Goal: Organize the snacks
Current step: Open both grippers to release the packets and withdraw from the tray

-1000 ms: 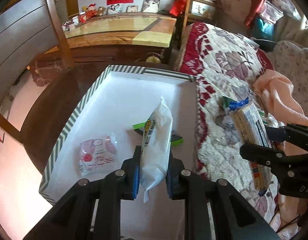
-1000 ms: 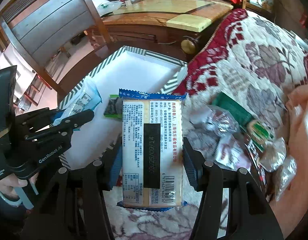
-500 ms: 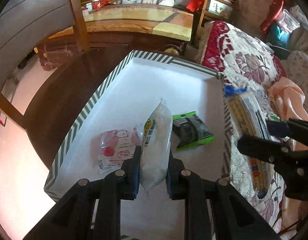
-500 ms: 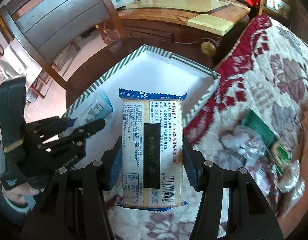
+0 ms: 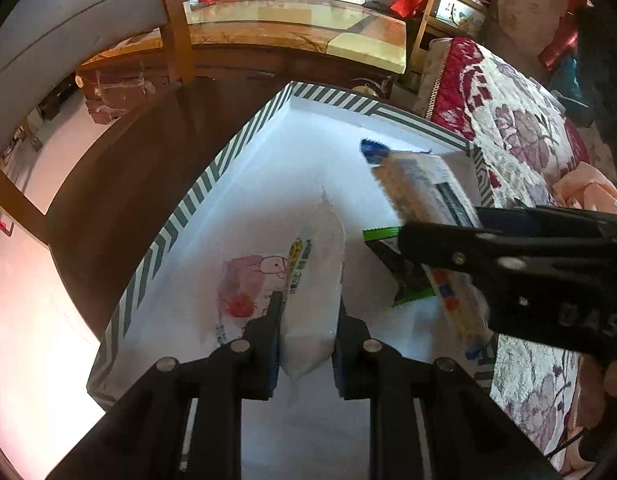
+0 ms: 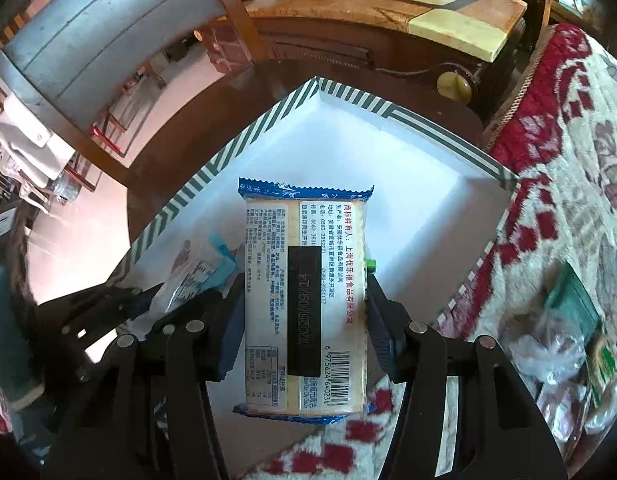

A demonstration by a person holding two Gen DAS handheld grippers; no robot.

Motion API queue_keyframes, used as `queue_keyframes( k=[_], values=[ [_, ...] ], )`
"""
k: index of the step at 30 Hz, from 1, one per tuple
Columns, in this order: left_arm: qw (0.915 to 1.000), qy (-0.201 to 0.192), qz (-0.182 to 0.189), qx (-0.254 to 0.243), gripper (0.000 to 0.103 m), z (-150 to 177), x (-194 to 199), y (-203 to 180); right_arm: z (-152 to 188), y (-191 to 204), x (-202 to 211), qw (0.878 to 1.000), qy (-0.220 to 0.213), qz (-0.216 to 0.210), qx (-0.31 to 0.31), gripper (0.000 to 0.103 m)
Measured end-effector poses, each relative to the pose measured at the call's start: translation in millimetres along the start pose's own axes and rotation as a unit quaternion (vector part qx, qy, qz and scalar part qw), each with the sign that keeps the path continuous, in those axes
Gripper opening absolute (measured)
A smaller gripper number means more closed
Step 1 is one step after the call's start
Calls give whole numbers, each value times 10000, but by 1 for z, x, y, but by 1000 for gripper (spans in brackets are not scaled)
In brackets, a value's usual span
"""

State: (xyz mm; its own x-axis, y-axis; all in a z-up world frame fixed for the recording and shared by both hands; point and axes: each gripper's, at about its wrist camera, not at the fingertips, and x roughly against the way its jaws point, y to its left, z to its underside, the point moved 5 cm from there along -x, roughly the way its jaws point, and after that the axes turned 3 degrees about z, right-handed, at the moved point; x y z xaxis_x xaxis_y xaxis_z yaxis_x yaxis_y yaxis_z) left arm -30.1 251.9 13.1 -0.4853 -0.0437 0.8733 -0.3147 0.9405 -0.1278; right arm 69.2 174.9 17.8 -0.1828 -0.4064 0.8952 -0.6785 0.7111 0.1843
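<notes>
**Now: two packets over one tray, little room between the claws**

Risks first. Both grippers hang over the near half of the striped tray (image 5: 176, 216), close together. The right gripper (image 6: 304, 312) pinches the cracker pack (image 6: 306, 292) across its width; seen from the left wrist, that pack juts out long past the fingers, its far blue end toward the tray's far right corner. The left gripper (image 5: 308, 328) clamps a white pouch (image 5: 314, 280) upright by its lower end.

- Collision: if both lower at once, the right claw could strike the pouch or the left fingers (they look near, not touching).
- The pouch is soft and held low, so it will likely flop sideways on release, probably onto the pink packet (image 5: 252, 280) just left of it.
- The cracker pack may land on the green packet (image 5: 404, 268) beneath it, stacking rather than sorting.
- A drop near the right rim might tip a pack out onto the patterned quilt (image 6: 548, 184).

Contents. The tray holds the pink packet toward its near left edge and the green packet toward its right edge; the far half is bare white. More loose snacks (image 6: 568, 340) wait on the quilt, outside the tray's right edge.
</notes>
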Motion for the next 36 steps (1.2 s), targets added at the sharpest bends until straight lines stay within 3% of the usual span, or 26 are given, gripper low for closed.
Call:
queue_keyframes(
  k=[7, 11, 14, 16, 19, 21, 27, 36],
  values=[
    [9999, 31, -93, -24, 23, 0, -6, -1, -4, 0, -24, 9997, 208, 160, -25, 54],
    [9999, 33, -168, 6, 24, -1, -7, 0, -4, -7, -25, 9986, 203, -146, -472, 56],
    [9997, 35, -254, 49, 36, -1, -6, 1, -4, -14, -15, 9963, 38, -403, -760, 59],
    [9996, 3, -269, 119, 53, -1, -4, 3, -3, -15, -8, 9949, -49, -502, -874, 59],
    [9994, -107, -280, 157, 58, 0, 4, 2, 2, -17, 6, 9936, -155, -604, -943, 59],
    [9992, -172, -330, 109, 68, -1, 8, -1, 9, -18, 15, 9939, -215, -552, -928, 59],
    [9988, -290, -378, -63, 71, 2, 17, -17, 40, -39, 38, 9920, -387, -510, -1092, 59],
    [9985, -373, -161, -364, 79, 3, 26, -57, 91, -89, 71, 9856, -513, -337, -1575, 59]
  ],
)
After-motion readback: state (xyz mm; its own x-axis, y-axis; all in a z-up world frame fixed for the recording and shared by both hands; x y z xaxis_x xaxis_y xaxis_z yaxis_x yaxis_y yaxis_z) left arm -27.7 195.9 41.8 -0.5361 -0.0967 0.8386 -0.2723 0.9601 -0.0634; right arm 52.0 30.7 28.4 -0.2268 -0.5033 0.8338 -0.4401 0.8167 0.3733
